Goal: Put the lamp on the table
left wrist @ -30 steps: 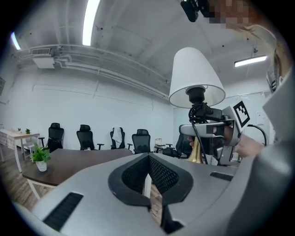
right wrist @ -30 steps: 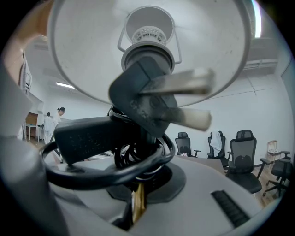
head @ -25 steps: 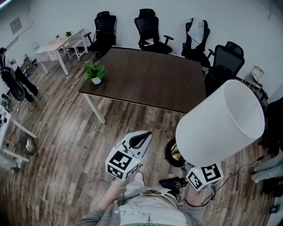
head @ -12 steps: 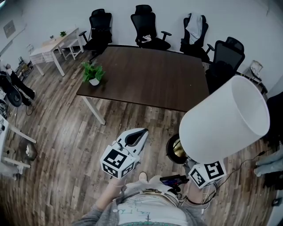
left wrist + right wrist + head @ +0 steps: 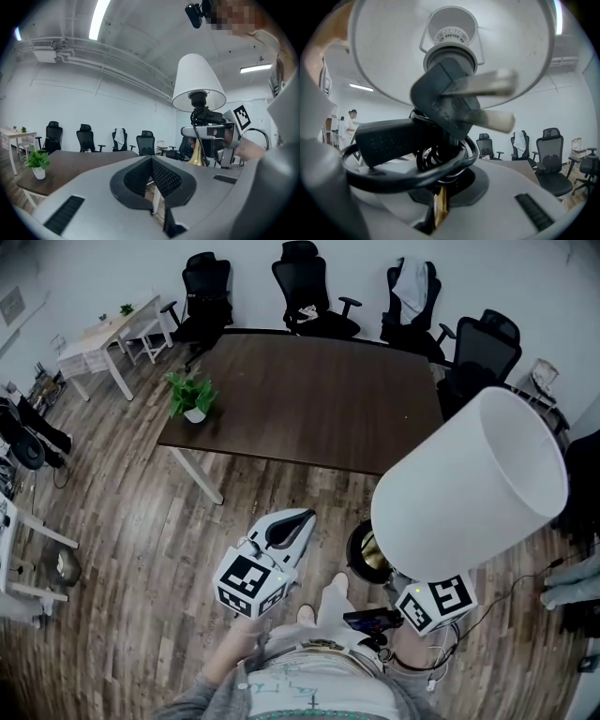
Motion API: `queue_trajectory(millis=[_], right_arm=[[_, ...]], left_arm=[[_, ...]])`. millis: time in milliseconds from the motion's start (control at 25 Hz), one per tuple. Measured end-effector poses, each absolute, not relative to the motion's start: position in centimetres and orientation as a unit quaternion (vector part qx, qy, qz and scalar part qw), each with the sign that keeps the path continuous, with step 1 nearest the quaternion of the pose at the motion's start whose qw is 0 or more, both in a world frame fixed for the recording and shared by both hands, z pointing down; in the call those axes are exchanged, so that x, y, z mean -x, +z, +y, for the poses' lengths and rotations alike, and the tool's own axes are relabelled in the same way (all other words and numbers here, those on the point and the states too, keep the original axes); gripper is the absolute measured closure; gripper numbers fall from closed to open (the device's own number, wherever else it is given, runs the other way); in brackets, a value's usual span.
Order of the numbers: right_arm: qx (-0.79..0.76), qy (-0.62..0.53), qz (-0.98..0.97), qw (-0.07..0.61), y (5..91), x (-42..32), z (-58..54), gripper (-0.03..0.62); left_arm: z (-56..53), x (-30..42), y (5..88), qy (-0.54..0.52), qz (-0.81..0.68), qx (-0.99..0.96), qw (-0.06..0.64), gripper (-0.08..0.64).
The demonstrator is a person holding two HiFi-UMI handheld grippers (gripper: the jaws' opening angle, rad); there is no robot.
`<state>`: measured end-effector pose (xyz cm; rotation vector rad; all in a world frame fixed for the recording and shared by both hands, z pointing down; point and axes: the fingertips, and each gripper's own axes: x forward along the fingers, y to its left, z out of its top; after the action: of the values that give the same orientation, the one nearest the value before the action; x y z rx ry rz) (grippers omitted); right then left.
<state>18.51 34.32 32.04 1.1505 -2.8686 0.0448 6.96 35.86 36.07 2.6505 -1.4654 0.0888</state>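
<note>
My right gripper (image 5: pixel 439 206) is clenched on the lamp (image 5: pixel 464 493) — the jaws pinch its thin brass stem (image 5: pixel 438 215) low down. Just above the jaws a black cord (image 5: pixel 393 176) is wound in loops round the stem. Its plug (image 5: pixel 445 103) sticks up in front of the white shade (image 5: pixel 379 61), with two flat prongs pointing right.

From the head view the lamp hangs in the air over the wood floor (image 5: pixel 141 540). It is on the near right of the dark table (image 5: pixel 309 399) and apart from it, not yet set down. The shade tilts, its wide mouth turned to the far right. The round base (image 5: pixel 367 554) shows at the shade's lower left edge, and my marker cube (image 5: pixel 434 604) sits just below the shade on the near side.

My left gripper (image 5: pixel 296 523) is to the left of the lamp — its jaws are pressed together with nothing between them, and its tip points toward the table's near edge.

A small potted plant (image 5: pixel 190 397) stands at the table's left near corner. Black office chairs (image 5: pixel 305 287) line its far and right sides. A small white table (image 5: pixel 103 334) stands at the far left by the wall.
</note>
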Motion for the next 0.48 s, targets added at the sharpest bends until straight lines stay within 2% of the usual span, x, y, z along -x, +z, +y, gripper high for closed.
queue_trajectory(millis=[480], right_arm=[[-0.335, 0.005, -0.942, 0.028, 31.7, -17.0, 26.2, 0.574]], left_arm=[[28.3, -6.8, 35.6, 0.039, -0.498, -0.865, 0.047, 0.554]])
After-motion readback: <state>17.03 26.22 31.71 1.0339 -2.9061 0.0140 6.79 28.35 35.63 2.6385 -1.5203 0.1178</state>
